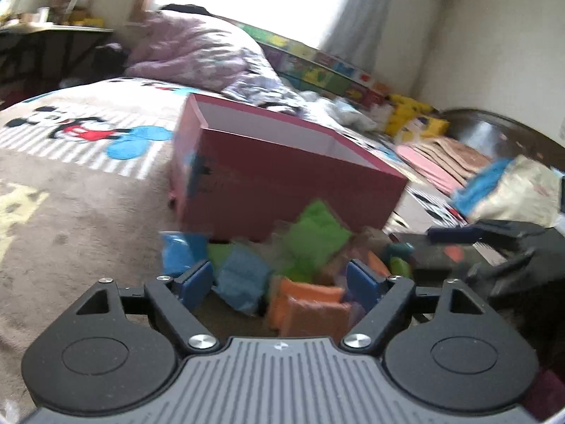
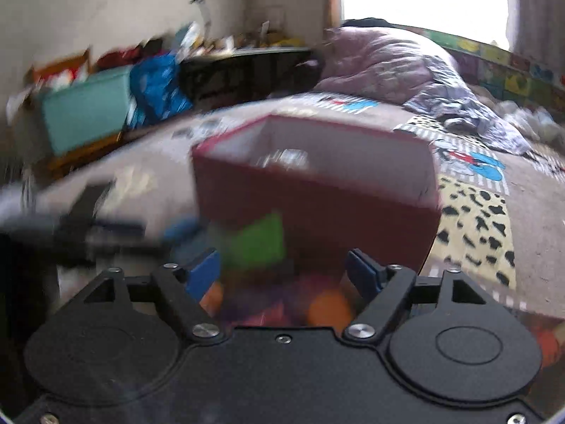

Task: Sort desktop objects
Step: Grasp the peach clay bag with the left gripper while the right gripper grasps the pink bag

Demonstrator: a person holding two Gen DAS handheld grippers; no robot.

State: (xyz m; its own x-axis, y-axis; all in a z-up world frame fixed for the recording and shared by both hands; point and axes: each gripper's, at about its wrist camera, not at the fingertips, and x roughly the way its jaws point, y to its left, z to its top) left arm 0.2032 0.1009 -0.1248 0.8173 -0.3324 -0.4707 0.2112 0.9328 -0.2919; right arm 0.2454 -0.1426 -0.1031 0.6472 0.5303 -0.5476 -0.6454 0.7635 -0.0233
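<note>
A pile of small coloured packets lies on the bed in front of an open red box [image 1: 282,176]. In the left wrist view I see green packets [image 1: 317,236], blue packets [image 1: 240,279] and orange packets [image 1: 310,304]. My left gripper [image 1: 280,279] is open just above the pile, holding nothing. In the blurred right wrist view the red box [image 2: 317,194] stands ahead, with a green packet [image 2: 257,240] and orange things [image 2: 328,307] before it. My right gripper [image 2: 286,272] is open and empty over them. The right gripper also shows at the right of the left wrist view [image 1: 494,243].
The bed has a brown cartoon-print blanket [image 1: 70,183] and a purple quilt [image 1: 197,53] at the back. Clutter and bags lie at the right [image 1: 512,190]. A teal box [image 2: 84,109] and a blue bag [image 2: 155,88] stand beside the bed.
</note>
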